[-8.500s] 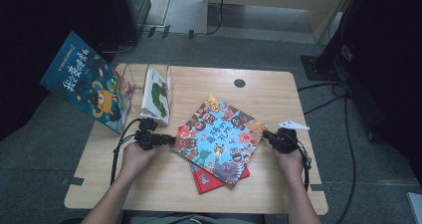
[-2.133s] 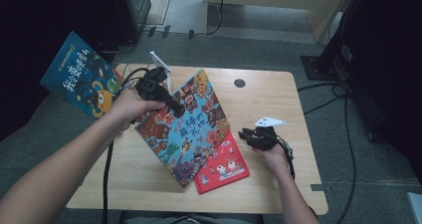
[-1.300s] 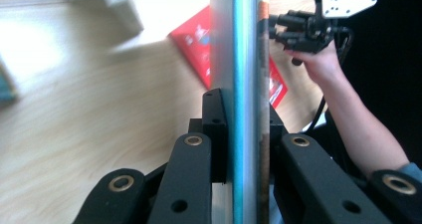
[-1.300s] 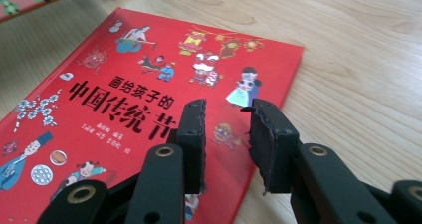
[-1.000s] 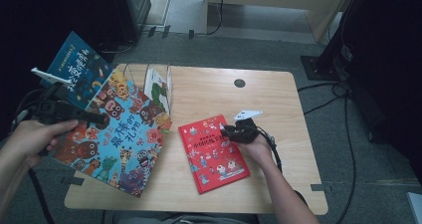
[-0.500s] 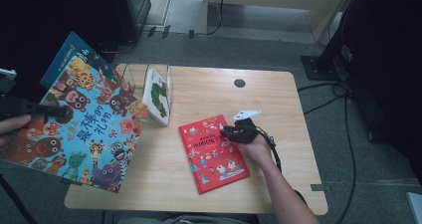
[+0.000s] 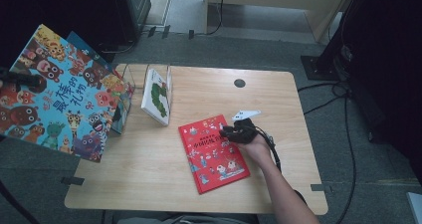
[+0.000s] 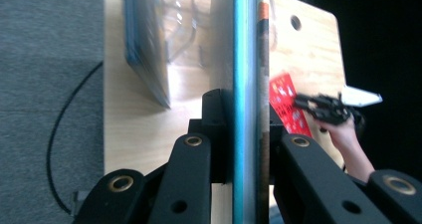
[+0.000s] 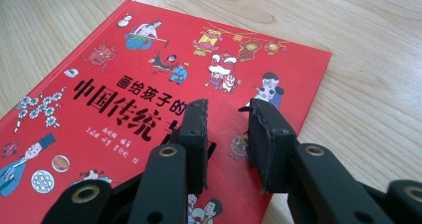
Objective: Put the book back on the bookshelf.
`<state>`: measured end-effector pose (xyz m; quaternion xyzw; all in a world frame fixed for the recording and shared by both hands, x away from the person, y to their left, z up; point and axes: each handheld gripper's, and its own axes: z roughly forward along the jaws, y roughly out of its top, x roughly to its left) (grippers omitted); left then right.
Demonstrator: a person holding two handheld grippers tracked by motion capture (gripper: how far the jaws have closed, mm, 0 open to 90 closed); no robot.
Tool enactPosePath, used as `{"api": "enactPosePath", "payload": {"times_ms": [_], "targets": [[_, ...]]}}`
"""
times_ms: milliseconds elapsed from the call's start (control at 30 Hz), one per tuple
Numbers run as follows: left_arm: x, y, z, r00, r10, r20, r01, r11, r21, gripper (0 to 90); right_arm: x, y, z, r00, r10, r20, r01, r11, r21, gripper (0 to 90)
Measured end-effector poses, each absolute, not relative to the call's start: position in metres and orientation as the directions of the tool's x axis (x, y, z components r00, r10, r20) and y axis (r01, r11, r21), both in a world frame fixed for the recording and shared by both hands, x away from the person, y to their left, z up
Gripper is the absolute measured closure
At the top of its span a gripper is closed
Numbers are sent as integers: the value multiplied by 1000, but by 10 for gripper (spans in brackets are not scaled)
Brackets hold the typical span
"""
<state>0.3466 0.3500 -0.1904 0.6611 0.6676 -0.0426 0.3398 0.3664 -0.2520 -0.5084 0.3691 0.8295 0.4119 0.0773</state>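
A big blue picture book (image 7: 64, 99) with cartoon animals hangs in the air off the table's left edge, tilted, with my left gripper (image 7: 37, 81) shut on its left side. In the left gripper view the book (image 8: 246, 59) is edge-on between the jaws of the left gripper (image 8: 246, 124). A red picture book (image 7: 214, 152) lies flat on the wooden table (image 7: 278, 99). My right gripper (image 7: 230, 132) rests over its upper right corner. In the right gripper view the right gripper (image 9: 226, 109) stands a little open above the red cover (image 9: 124, 84), nothing between the pads.
A clear stand (image 7: 149, 84) at the table's back left holds a white book (image 7: 157, 94) upright. Another blue book (image 7: 82, 41) peeks out behind the held one. Cables (image 7: 348, 134) run over the grey floor on the right. A round hole (image 7: 239, 83) sits near the table's far edge.
My left gripper has carried the blue book farther left and upward, off the table's edge. The right gripper has stayed on the red book.
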Motion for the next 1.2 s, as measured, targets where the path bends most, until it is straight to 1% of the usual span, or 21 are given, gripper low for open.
{"api": "enactPosePath", "payload": {"times_ms": [100,200,267,333,433,567,700,900,1200], "targets": [[365,354,-181,103,875,-474,911,108,398,819,366,-252,-508,-716,676,177,549,388,740,693],[380,356,-178,80,887,-455,903,128,409,819,365,-252,-508,-720,672,173,545,393,741,695],[390,355,-181,56,895,-442,897,149,416,819,364,-252,-509,-720,672,175,546,391,741,696],[400,352,-188,49,906,-421,899,144,413,818,363,-253,-508,-718,673,178,549,389,740,697],[414,344,-199,59,917,-395,910,114,399,818,362,-253,-508,-716,674,182,553,389,737,698],[430,336,-212,75,916,-395,921,88,379,820,360,-253,-508,-716,675,180,554,392,734,698],[440,327,-222,70,923,-379,919,88,384,818,354,-253,-508,-725,671,155,535,407,740,700],[453,316,-239,69,924,-377,929,79,362,817,350,-256,-508,-719,677,158,540,401,740,698],[464,305,-258,62,936,-346,939,62,337,810,348,-262,-508,-705,688,172,557,388,735,692]]}}
